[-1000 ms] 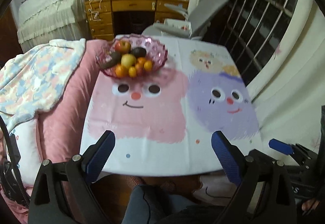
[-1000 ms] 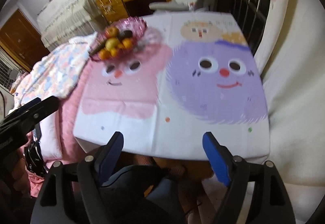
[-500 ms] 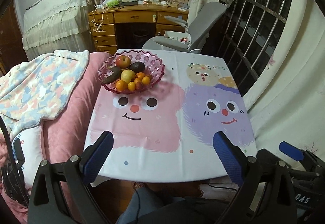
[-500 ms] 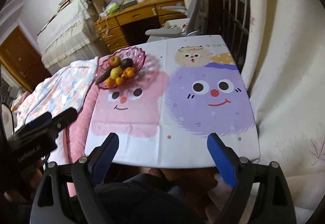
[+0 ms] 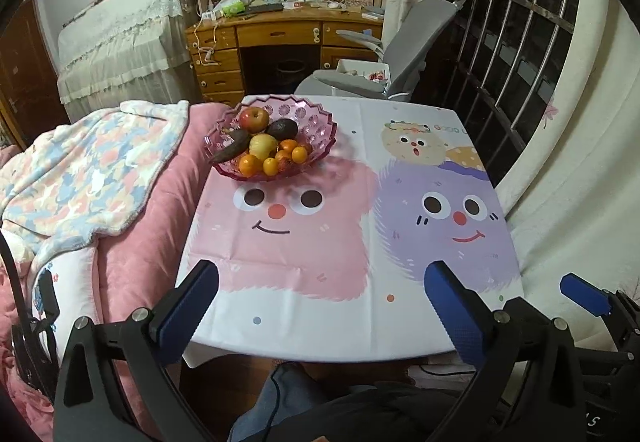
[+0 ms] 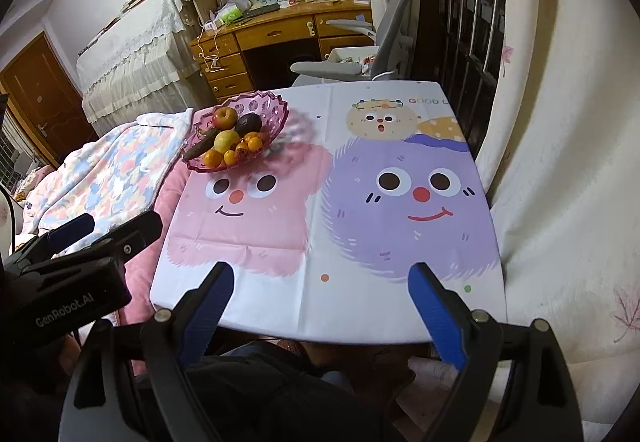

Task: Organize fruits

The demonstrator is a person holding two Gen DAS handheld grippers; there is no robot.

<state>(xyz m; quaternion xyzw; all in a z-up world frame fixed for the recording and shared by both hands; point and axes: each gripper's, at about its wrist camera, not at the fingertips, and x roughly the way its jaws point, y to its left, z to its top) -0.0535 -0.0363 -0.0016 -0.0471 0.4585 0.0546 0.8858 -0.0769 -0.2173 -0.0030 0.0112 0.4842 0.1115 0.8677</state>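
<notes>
We see one pink scalloped glass bowl on the worktop holding one red apple, one dark avocado and several small oranges. Both our left hand-held gripper and right hand-held gripper gape wide, holding nothing.

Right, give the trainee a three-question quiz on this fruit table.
1. True or false: the left tool is shut on a fruit.
2. The pink bowl sits at which corner of the table: A near right, B far left, C far right?
3. Fill in: the fruit at the back of the bowl, beside the avocado, is a red ____.

Key: 1 false, both it and the right tool are open and empty; 2 B; 3 apple.
</notes>
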